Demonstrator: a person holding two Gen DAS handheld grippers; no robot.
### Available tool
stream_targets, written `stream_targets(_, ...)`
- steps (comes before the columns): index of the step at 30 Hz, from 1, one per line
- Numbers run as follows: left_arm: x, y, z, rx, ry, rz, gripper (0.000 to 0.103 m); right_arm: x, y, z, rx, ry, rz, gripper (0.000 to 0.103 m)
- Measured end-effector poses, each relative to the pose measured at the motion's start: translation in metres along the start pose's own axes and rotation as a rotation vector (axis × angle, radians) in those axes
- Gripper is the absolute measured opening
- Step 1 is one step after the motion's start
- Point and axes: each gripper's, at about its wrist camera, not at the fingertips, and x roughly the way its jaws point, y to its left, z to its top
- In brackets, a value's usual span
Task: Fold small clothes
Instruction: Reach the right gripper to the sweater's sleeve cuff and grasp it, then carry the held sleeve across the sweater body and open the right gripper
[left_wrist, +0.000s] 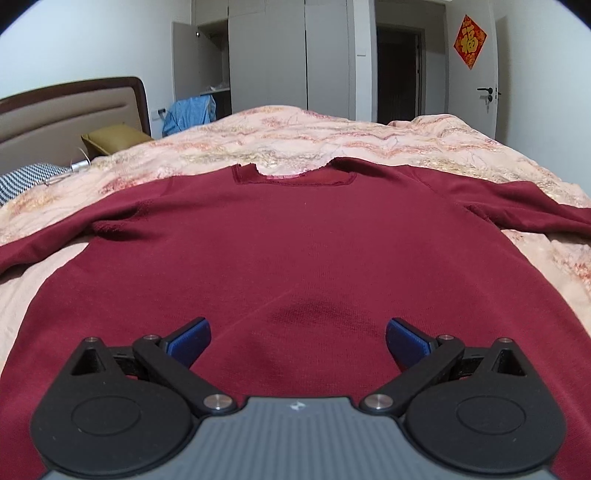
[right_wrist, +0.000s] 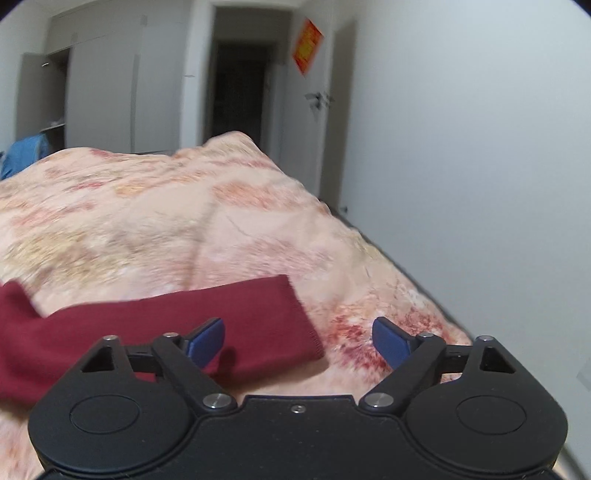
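Note:
A dark red long-sleeved top (left_wrist: 295, 243) lies flat on the bed, neckline at the far side, sleeves spread out to both sides. My left gripper (left_wrist: 298, 341) hovers open over the lower middle of the top, blue pads wide apart, nothing between them. In the right wrist view the top's right sleeve (right_wrist: 207, 321) stretches across the quilt and ends in a cuff (right_wrist: 303, 325). My right gripper (right_wrist: 298, 341) stands open above that cuff end; the sleeve lies under its left finger and the cuff between the jaws, with the pads not pressing it.
A pink floral quilt (left_wrist: 332, 140) covers the bed. Headboard (left_wrist: 66, 114), olive pillow (left_wrist: 114, 138) and a striped cloth (left_wrist: 22, 181) are at the left. Wardrobe (left_wrist: 266, 55), doorway (left_wrist: 399, 74) and white door (left_wrist: 476, 66) stand beyond. A white wall (right_wrist: 480, 184) runs close along the bed's right edge.

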Motion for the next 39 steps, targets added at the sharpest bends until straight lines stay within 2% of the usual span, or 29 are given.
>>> stream_targets(4,0.002,-0.001,-0.003,0.006,-0.011,0.003,0.103,0.026,-0.007,0.007,0.065,0.033,0.050,0.080)
stream_targets(5,0.002,-0.002,-0.004,0.006,-0.012,0.003,0.103,0.031,-0.007,0.009,0.066,0.046,0.065,0.071)
stream_targets(6,0.002,-0.002,-0.004,0.007,-0.013,0.004,0.103,0.034,-0.004,0.011,0.056,0.058,0.073,0.053)
stream_targets(7,0.002,-0.002,-0.004,0.008,-0.014,0.004,0.103,0.035,0.000,0.012,0.036,0.065,0.079,0.044)
stream_targets(9,0.000,-0.003,-0.005,0.009,-0.019,0.005,0.103,0.035,0.009,0.013,-0.017,0.074,0.088,0.014)
stream_targets(12,0.000,-0.003,-0.006,0.009,-0.023,0.006,0.103,0.029,0.017,0.017,-0.076,0.065,0.077,0.011)
stream_targets(16,0.001,-0.002,-0.006,0.008,-0.024,0.004,0.103,0.008,-0.004,0.023,0.043,-0.004,0.033,0.010)
stream_targets(18,0.001,-0.002,-0.006,0.008,-0.024,0.004,0.103,0.008,-0.015,0.020,0.080,0.019,-0.004,0.010)
stream_targets(21,0.001,-0.002,-0.006,0.008,-0.025,0.005,0.103,0.017,-0.023,0.010,0.111,0.091,-0.008,0.011)
stream_targets(27,0.003,-0.001,-0.006,0.002,-0.024,-0.003,0.103,0.000,-0.012,0.022,0.124,0.060,-0.007,0.011)
stream_targets(31,0.002,0.000,-0.006,-0.005,-0.024,-0.009,0.103,-0.031,0.011,0.050,0.084,0.000,0.029,0.011)
stream_targets(34,0.001,0.003,-0.002,-0.011,-0.011,-0.021,0.103,-0.061,0.039,0.073,0.056,-0.048,0.088,0.011)
stream_targets(39,-0.009,0.018,0.013,-0.067,0.021,-0.112,0.103,-0.112,0.113,0.105,-0.007,-0.136,0.241,0.011)
